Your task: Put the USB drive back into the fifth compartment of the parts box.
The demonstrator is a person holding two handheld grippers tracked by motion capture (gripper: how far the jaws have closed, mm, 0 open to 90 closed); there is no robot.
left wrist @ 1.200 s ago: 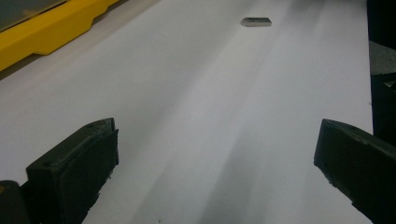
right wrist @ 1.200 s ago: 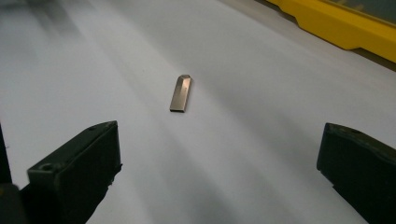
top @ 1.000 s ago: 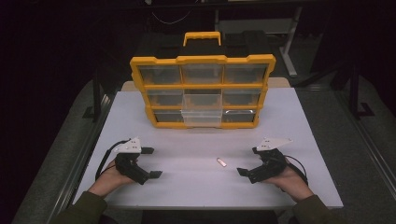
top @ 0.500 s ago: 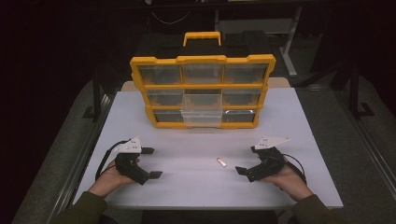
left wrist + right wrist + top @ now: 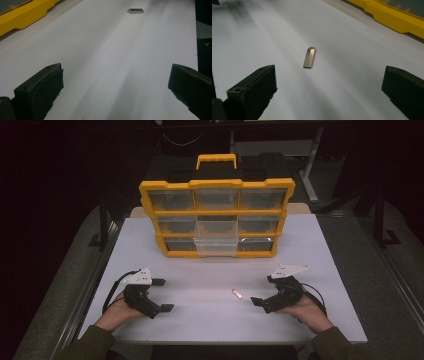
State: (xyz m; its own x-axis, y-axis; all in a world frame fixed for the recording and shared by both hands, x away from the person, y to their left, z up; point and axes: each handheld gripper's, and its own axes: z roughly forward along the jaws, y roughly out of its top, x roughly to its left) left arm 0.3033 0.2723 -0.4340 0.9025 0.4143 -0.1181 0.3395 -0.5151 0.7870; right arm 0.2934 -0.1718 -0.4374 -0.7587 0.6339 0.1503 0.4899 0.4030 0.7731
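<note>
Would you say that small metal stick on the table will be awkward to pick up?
Probably. The metal stick looks thin, flat and stiff, lying flush on the white table, so fingers may slide over it. Its shiny surface suggests slipperiness. It seems unlikely to roll.

Your two hand-held grippers, both spread wide.
Left gripper (image 5: 159, 294): fingers (image 5: 40, 91) parted, pointing inward. Right gripper (image 5: 264, 291): fingers (image 5: 253, 86) parted, pointing inward; forearms enter low.

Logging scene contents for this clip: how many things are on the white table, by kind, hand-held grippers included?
Yellow drawer organizer: 1
Small metal piece, flat and silvery: 1
Hand-held grippers, jaws apart, left gripper and right gripper: 2
Total: 4
</note>
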